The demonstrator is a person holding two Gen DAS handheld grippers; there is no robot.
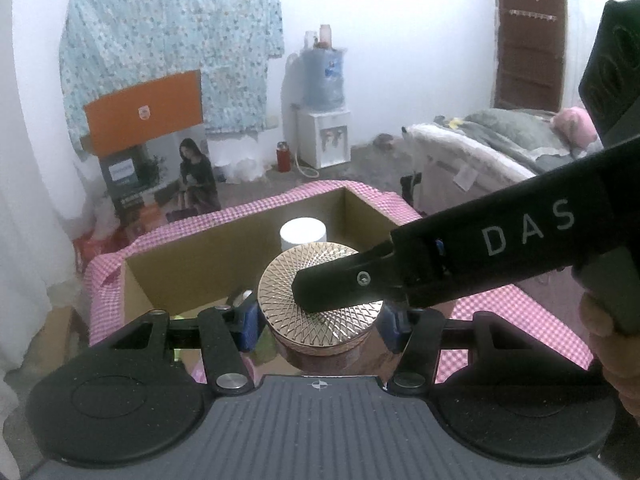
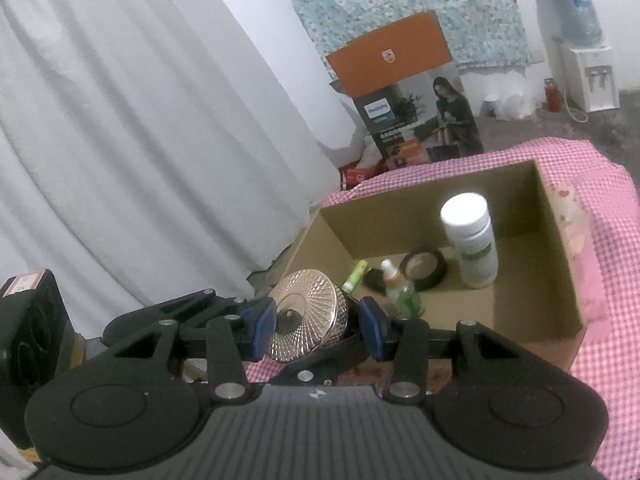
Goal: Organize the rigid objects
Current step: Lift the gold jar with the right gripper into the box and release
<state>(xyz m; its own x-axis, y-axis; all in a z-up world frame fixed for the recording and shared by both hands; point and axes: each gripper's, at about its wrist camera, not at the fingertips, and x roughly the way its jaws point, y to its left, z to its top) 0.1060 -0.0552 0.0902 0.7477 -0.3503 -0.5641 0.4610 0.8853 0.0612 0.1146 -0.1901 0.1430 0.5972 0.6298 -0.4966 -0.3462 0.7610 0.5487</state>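
Over the pink-checked cloth (image 2: 608, 216), both grippers (image 1: 320, 316) (image 2: 316, 320) apparently clamped on one gold-lidded jar (image 1: 320, 300).

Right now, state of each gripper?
Left gripper: shut on the gold-lidded jar.
Right gripper: shut on the same jar, at its lid.

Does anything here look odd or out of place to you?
Only one thing: the gold-lidded jar is clamped in the left gripper while a finger of the right gripper lies across its lid, so two tools crowd one jar. Nothing looks spilled or broken.
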